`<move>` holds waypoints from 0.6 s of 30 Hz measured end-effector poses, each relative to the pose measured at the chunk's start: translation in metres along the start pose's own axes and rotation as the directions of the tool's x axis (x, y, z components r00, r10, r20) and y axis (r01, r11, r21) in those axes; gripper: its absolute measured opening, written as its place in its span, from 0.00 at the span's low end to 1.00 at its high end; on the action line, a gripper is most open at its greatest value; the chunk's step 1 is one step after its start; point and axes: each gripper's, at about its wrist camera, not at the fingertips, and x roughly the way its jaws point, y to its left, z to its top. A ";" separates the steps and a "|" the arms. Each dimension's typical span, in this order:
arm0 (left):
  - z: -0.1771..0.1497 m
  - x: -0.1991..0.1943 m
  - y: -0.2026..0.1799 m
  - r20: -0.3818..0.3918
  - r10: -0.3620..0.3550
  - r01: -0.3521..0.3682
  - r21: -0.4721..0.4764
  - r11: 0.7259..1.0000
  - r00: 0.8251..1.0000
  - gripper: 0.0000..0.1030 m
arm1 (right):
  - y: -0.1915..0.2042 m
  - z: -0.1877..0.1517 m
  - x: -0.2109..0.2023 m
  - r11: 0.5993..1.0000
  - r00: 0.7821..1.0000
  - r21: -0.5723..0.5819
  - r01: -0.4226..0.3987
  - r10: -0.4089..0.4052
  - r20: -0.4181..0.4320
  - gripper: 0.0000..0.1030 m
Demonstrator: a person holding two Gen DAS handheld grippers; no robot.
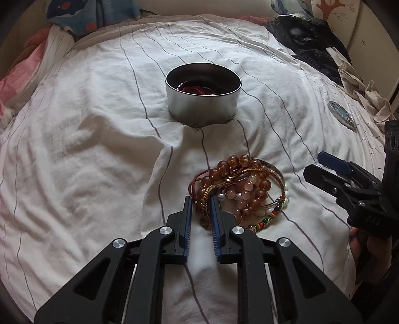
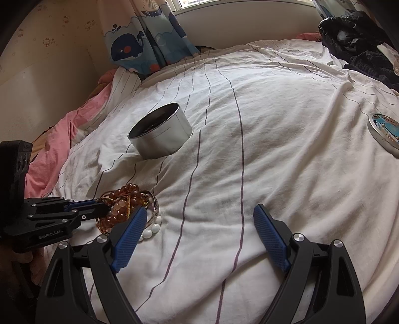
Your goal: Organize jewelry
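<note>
the pile of bracelets (image 1: 239, 192) lies on the bed (image 1: 87, 149), well short of the tin (image 1: 203, 93) straight beyond. the left gripper (image 1: 200, 206) is nearly closed, its jaws pinching a braided cord (image 1: 207, 202) at the pile's near edge. the right gripper (image 2: 199, 229) is held wide open and empty, beside the pile.

Daylight is coming in from the window (image 2: 239, 3) at the head of the bed, soft and fairly bright. The white striped sheet (image 1: 87, 149) is blowing out near the left gripper (image 1: 200, 206), detail washing out there. Folds are casting gentle shadows; the tin (image 1: 203, 97) interior is staying dark. Fisheye is bending the stripes, corners are vignetting black. Focus is holding sharp, no motion blur.
</note>
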 end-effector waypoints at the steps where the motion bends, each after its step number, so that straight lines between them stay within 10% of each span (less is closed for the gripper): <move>1: -0.002 -0.003 0.002 0.003 -0.002 0.002 -0.010 1.000 1.000 0.14 | 0.000 0.000 0.000 1.000 1.000 0.000 0.000 0.000 0.000 0.81; 18: -0.009 -0.009 0.006 0.043 -0.031 0.033 -0.046 0.998 0.999 0.27 | 0.001 -0.001 0.000 1.000 1.000 0.000 0.001 -0.001 0.001 0.81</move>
